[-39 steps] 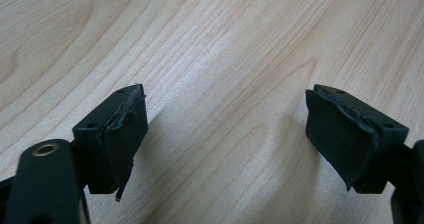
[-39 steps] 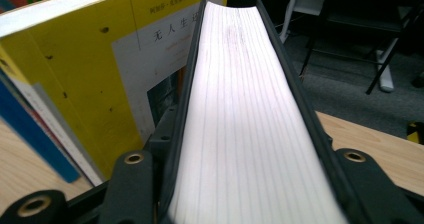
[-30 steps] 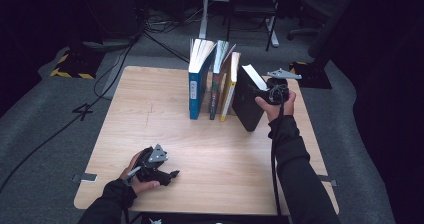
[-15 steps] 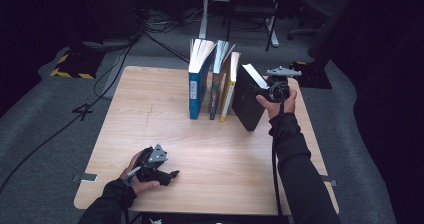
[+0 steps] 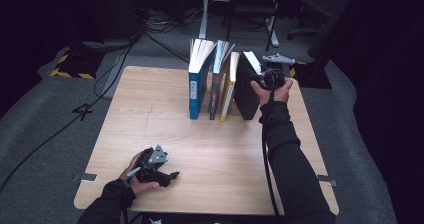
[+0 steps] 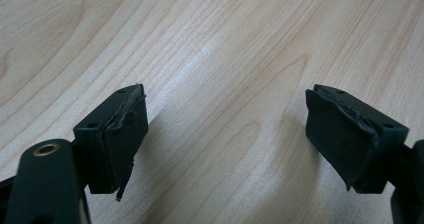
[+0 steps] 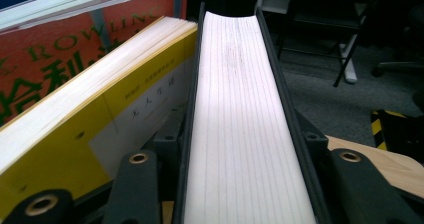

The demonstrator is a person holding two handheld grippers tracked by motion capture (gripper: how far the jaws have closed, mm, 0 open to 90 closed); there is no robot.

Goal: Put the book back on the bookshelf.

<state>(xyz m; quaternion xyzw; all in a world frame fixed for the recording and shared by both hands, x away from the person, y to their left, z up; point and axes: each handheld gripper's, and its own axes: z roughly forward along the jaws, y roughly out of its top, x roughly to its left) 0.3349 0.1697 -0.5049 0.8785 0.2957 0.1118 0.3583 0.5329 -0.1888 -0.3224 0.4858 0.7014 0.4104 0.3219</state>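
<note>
In the high view, the right gripper [image 5: 261,77] sits at the upper right of the frame, its jaws clamped on the black book [image 5: 246,91], the rightmost of a row standing near the table's [image 5: 150,114] far edge. Its jaws have just been closing, with the book between them. In the right gripper view the book's white page edge [image 7: 240,114] runs up the centre, just beside a yellow book [image 7: 65,134]. At lower left, the left gripper [image 5: 167,176] rests on the table, jaws spread and pinching nothing.
</note>
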